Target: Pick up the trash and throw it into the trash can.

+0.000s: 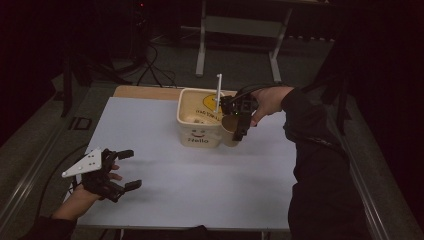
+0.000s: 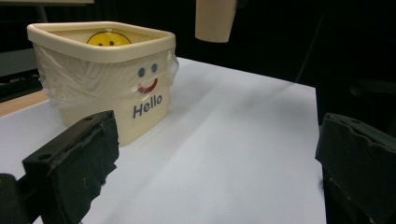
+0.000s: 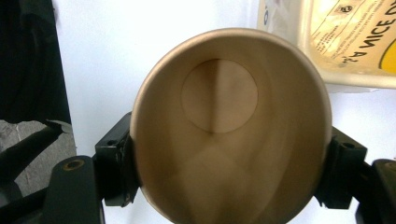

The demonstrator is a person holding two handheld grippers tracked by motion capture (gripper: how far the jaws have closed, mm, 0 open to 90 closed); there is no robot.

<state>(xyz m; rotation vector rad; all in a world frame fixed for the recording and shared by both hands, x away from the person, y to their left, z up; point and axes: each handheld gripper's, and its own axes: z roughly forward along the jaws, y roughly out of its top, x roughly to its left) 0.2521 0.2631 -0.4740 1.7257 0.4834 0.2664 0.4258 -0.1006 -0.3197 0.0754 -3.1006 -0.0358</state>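
A tan paper cup (image 1: 229, 132) hangs just right of a cream bin (image 1: 199, 136) marked "Hello" with a smiley face. My right gripper (image 1: 236, 125) is shut on the cup, one black pad (image 3: 116, 163) on each side of its rim. In the right gripper view I look down into the empty cup (image 3: 224, 93), with the bin (image 3: 345, 42) at the upper right. The cup (image 2: 214, 21) floats clear of the table beyond the bin (image 2: 102, 93). My left gripper (image 1: 131, 170) rests at the table's near left, open and empty, its wide jaws framing the left gripper view (image 2: 215, 172).
A white sheet (image 1: 200, 180) covers the table, with a wooden edge (image 1: 145, 91) bare at the back left. A thin white stick (image 1: 218, 92) stands up at the bin's far side. A plastic liner wraps the bin. Desk legs (image 1: 201, 45) and cables lie on the floor behind.
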